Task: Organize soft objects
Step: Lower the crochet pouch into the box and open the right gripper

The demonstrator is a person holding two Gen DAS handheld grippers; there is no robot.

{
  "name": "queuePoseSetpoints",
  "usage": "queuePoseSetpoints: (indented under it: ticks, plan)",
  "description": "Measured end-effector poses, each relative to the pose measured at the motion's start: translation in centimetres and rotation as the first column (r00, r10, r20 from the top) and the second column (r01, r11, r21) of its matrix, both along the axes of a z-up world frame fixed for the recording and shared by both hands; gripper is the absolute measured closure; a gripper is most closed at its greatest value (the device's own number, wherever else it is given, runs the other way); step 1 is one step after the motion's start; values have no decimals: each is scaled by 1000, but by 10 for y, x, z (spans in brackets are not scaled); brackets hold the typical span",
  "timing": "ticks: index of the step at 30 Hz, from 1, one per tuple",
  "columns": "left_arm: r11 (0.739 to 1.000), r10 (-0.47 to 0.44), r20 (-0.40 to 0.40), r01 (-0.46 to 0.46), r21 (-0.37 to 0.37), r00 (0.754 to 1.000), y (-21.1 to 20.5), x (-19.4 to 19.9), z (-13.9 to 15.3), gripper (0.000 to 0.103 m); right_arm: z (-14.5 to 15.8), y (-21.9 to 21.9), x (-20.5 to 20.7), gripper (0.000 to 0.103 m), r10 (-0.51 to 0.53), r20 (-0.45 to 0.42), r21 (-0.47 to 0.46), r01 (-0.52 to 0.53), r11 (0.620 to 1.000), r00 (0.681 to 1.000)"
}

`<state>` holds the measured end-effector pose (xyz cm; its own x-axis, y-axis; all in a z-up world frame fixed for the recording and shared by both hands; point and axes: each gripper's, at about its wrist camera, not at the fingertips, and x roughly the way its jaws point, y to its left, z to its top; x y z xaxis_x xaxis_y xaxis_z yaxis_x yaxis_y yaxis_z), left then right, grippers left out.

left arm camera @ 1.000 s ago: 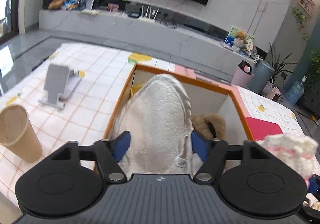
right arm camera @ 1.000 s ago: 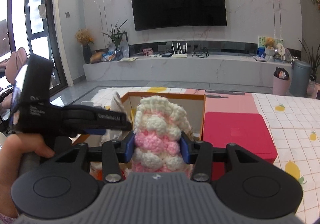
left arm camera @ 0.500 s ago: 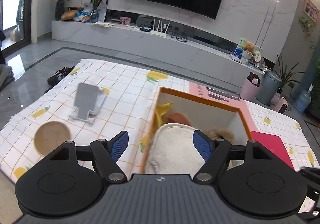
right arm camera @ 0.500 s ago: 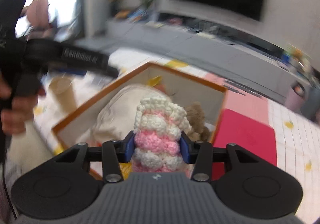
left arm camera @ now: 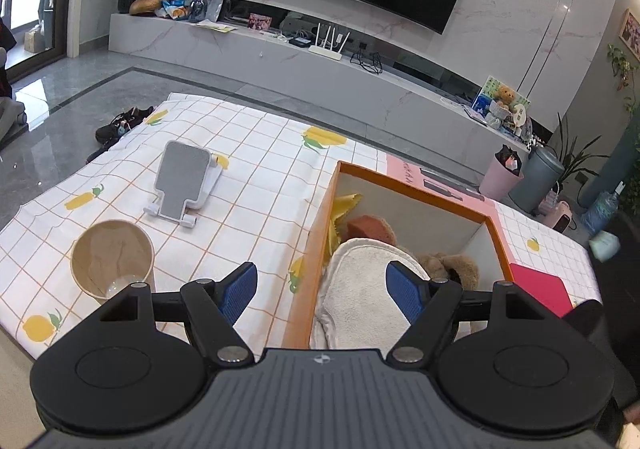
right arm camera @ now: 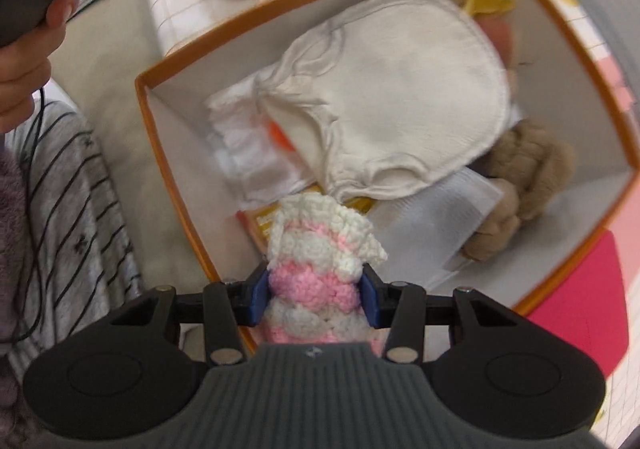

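An orange-rimmed box (left arm camera: 416, 185) (right arm camera: 168, 153) stands on the checked tablecloth. Inside lie a cream mitt (left arm camera: 360, 289) (right arm camera: 400, 97), a brown plush toy (left arm camera: 452, 265) (right arm camera: 528, 169), a yellow cloth (left arm camera: 344, 205) and white folded cloths (right arm camera: 248, 153). My left gripper (left arm camera: 322, 289) is open and empty, above the box's near left edge. My right gripper (right arm camera: 314, 295) is shut on a pink and white crocheted piece (right arm camera: 320, 245), held over the box's near corner, looking down into it.
A paper cup (left arm camera: 112, 265) and a grey phone stand (left arm camera: 182, 179) sit on the cloth left of the box. A red lid (left arm camera: 540, 289) (right arm camera: 580, 309) lies right of the box. A hand (right arm camera: 24, 61) holds the left gripper's handle.
My left gripper let go of the cream mitt, which now lies in the box, and drew back and up. My right gripper swung over the box and tilted down, still holding the crocheted piece.
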<state>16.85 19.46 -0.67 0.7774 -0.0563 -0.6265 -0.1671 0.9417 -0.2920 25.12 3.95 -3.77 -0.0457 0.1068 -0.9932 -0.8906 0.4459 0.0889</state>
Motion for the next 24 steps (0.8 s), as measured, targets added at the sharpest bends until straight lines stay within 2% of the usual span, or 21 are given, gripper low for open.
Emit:
queuePoseSetpoints:
  ticks: [3, 4, 8, 10, 15, 17, 19, 20, 21, 22, 24]
  plan:
    - [1000, -3, -5, 4, 5, 1000, -1, 1, -1, 17, -12, 1, 14, 56, -80, -80, -63, 75, 995, 994]
    - [1000, -6, -6, 6, 8, 1000, -1, 0, -1, 17, -15, -3, 19, 46, -137, -95, -69, 131, 989, 986]
    - [1000, -10, -5, 10, 19, 1000, -2, 1, -1, 17, -10, -11, 19, 31, -186, -102, -41, 183, 982, 977]
    - [1000, -3, -7, 3, 16, 1000, -2, 2, -1, 17, -4, -15, 16, 20, -187, -90, -26, 185, 982, 978]
    - [1000, 7, -6, -7, 17, 1000, -2, 1, -1, 17, 20, -22, 7, 17, -179, 5, -13, 179, 984, 984]
    - [1000, 21, -5, -21, 14, 1000, -1, 1, -1, 17, 36, -25, -2, 26, -139, 28, 47, 138, 989, 990]
    - [1000, 28, -9, -28, 1, 1000, 1, 1, -1, 17, 48, -33, -2, 68, -137, -36, 116, 140, 983, 990]
    - [1000, 30, -11, -30, -6, 999, 2, 1, -1, 17, 48, -33, -2, 76, -137, -36, 116, 140, 983, 990]
    - [999, 31, -13, -31, -11, 999, 2, 1, -1, 17, 49, -34, -2, 90, -141, -37, 105, 145, 984, 989]
    - [999, 29, -14, -29, -16, 999, 2, 1, -1, 17, 48, -35, -1, 98, -139, -25, 85, 140, 986, 990]
    - [1000, 17, -6, -17, -18, 1000, 0, 0, -1, 17, 36, -29, -2, 99, -135, -2, 47, 135, 990, 991]
